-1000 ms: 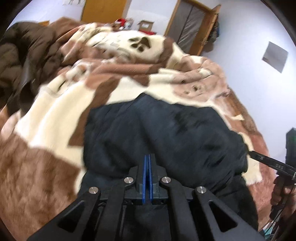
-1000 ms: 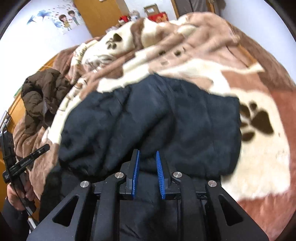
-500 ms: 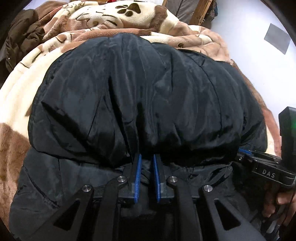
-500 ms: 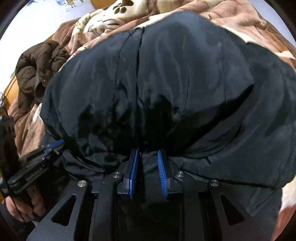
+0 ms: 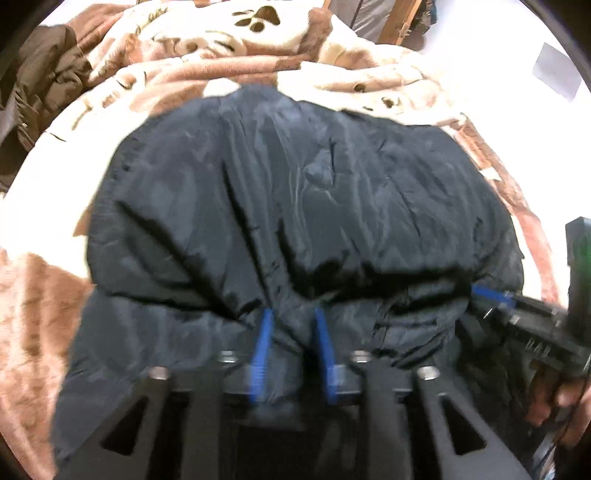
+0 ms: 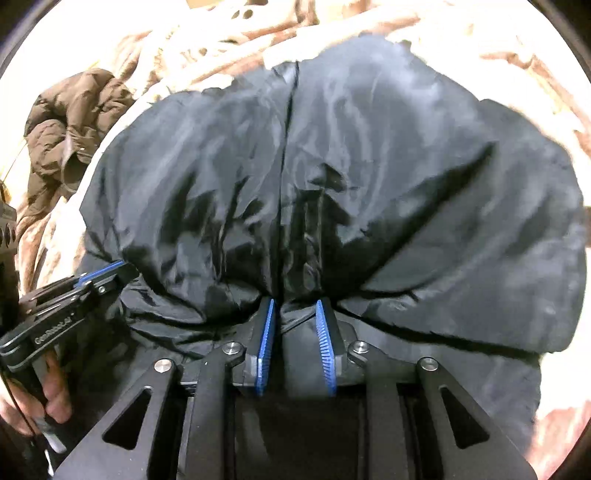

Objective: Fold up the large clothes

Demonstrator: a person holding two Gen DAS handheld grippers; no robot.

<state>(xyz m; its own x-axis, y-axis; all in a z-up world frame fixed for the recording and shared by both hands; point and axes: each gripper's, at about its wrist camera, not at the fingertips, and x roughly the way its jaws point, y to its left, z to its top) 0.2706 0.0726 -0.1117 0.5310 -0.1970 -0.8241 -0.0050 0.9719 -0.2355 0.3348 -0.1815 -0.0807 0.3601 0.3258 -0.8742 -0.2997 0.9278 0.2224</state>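
A black puffy jacket (image 5: 295, 203) (image 6: 332, 184) lies on the bed, its far part doubled over towards me into a thick roll. My left gripper (image 5: 291, 321) sits at the near edge of that fold. Its jaws are opening, and a pinch of black fabric lies loose between the blue pads. My right gripper (image 6: 295, 306) holds the same place further along the edge; its jaws are opening too, with a fabric fold between them. Each view catches the other gripper at its side: the right gripper (image 5: 491, 295) and the left gripper (image 6: 99, 273).
A brown and cream paw-print blanket (image 5: 44, 221) (image 6: 517, 55) covers the bed under the jacket. A brown puffy coat (image 5: 44, 92) (image 6: 74, 122) is heaped at the far left. A person's hand (image 6: 55, 398) grips the left tool. A wooden door frame (image 5: 391, 18) stands beyond the bed.
Both grippers came down to the bed with the jacket's edge, laying the fold over. The blue pads of both have spread apart, the left from fully together.
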